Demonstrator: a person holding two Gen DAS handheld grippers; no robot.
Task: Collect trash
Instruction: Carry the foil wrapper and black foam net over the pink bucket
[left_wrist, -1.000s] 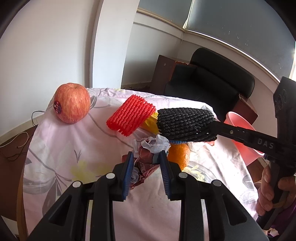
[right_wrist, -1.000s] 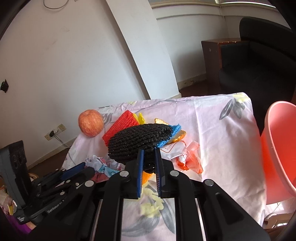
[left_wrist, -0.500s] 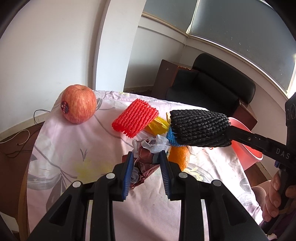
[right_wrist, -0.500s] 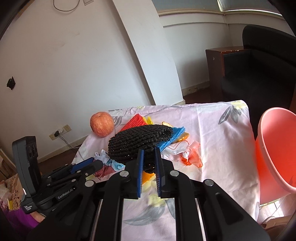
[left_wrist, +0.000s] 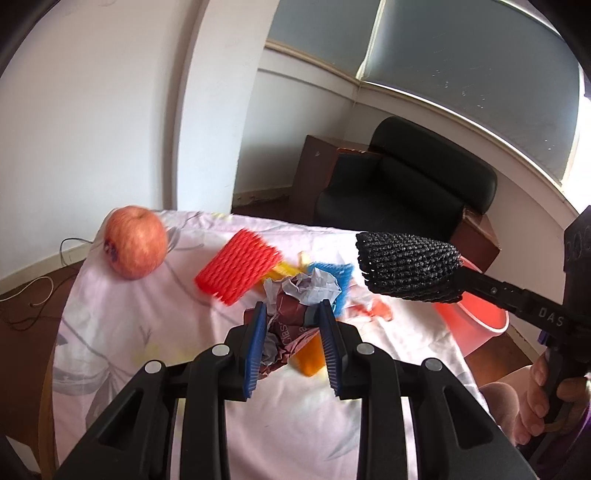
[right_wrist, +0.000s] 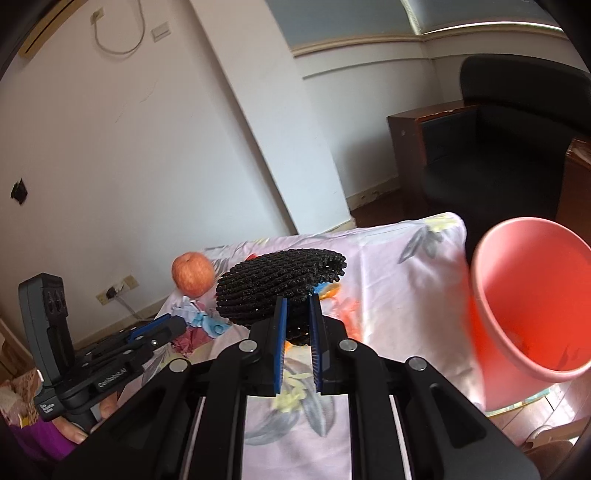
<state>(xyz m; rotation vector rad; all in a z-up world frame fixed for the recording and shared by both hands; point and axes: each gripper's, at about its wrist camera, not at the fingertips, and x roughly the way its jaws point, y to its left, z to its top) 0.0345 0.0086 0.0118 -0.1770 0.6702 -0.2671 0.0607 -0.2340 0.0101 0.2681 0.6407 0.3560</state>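
Observation:
My left gripper (left_wrist: 293, 326) is shut on a crumpled dark red and white wrapper (left_wrist: 295, 314) and holds it above the table. My right gripper (right_wrist: 297, 325) is shut on a black foam fruit net (right_wrist: 280, 284), held in the air left of the pink trash bin (right_wrist: 532, 306). In the left wrist view the black net (left_wrist: 406, 271) hangs in front of the bin (left_wrist: 476, 321). A red foam net (left_wrist: 238, 271), a blue net (left_wrist: 336, 277) and yellow and orange scraps lie on the table.
A red apple (left_wrist: 135, 247) sits at the table's far left corner and shows in the right wrist view (right_wrist: 192, 273). The table has a floral pink cloth (left_wrist: 122, 332). A black armchair (left_wrist: 406, 192) and a brown cabinet stand behind.
Both grippers have risen from the table with their loads. The right gripper has carried the black net to the right, closer to the pink bin.

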